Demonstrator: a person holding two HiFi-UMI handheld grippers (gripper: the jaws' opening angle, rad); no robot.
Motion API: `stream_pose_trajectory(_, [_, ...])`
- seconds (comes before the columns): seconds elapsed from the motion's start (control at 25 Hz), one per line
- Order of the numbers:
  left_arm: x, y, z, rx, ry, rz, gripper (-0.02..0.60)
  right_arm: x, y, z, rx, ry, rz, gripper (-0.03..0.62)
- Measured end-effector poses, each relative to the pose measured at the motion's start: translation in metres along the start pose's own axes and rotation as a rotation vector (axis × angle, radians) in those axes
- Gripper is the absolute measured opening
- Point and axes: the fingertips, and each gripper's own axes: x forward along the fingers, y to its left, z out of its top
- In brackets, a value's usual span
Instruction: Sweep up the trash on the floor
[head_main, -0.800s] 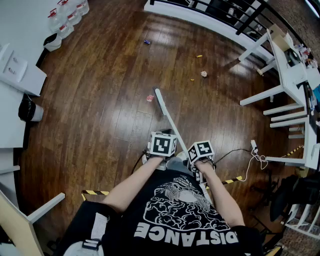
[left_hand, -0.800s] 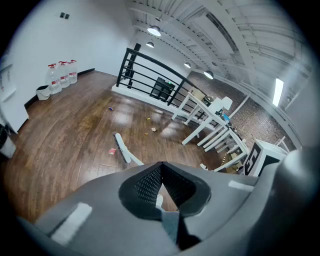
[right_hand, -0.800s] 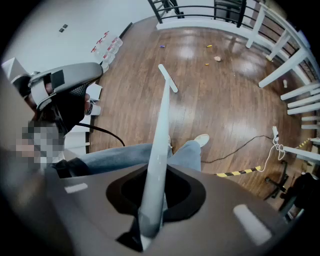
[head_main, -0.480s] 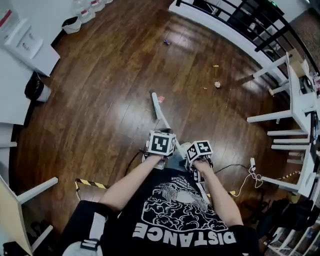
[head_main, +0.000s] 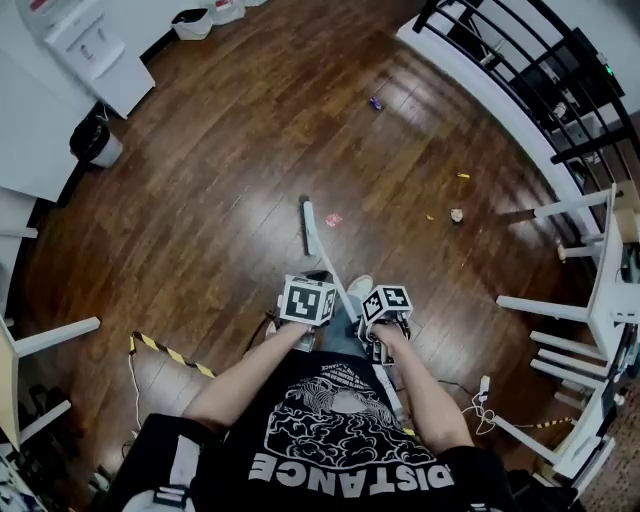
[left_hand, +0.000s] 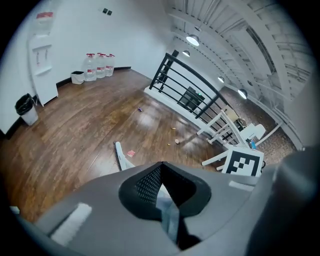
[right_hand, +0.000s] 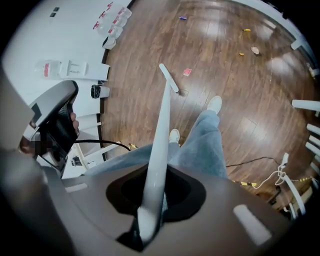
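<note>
Glossy wood floor (head_main: 200, 190); a white broom (head_main: 311, 229) stands head-down on it, left gripper (left_hand: 162, 195) and right gripper (right_hand: 150, 202) each pinching its handle between the fingers. The pink scrap (head_main: 333, 219) lies just beside the head — a hard stroke could flick it away.

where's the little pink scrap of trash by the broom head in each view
Head view: the pink scrap lies on the floor just above centre.
Left gripper view: the pink scrap is left of centre, a little below mid-height.
Right gripper view: the pink scrap is in the upper middle, right of centre.
Shared landmark: the broom; its white head lies just left of the scrap in all three views.
</note>
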Motion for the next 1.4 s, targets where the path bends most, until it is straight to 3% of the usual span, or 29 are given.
stream_pose_trajectory(0.16, [0.031,-0.017,0.022,-0.022,0.020,0.034,0.005,-0.020,-0.017,0.035,0.006,0.088,0.071,0.051])
stream_pose_trajectory(0.28, [0.049,-0.045,0.047,0.012,0.008,0.050,0.005,-0.036,-0.040,0.060,0.030,0.144,0.117,0.052])
stream_pose_trajectory(0.44, [0.072,-0.056,0.077,-0.002,-0.005,0.093,0.005,-0.052,-0.069,0.090,-0.004,0.202,0.071,0.051])
stream_pose_trajectory(0.8, [0.113,-0.077,0.101,-0.025,0.063,0.148,0.005,-0.097,-0.140,0.149,0.168,0.132,0.147,0.046])
stream_pose_trajectory(1.2, [0.146,-0.121,0.121,0.100,0.133,0.122,0.005,-0.148,-0.223,0.160,0.101,0.113,0.051,0.048])
stream_pose_trajectory(1.4, [0.161,-0.138,0.134,0.104,0.153,0.088,0.005,-0.174,-0.254,0.164,0.081,0.099,-0.012,0.049])
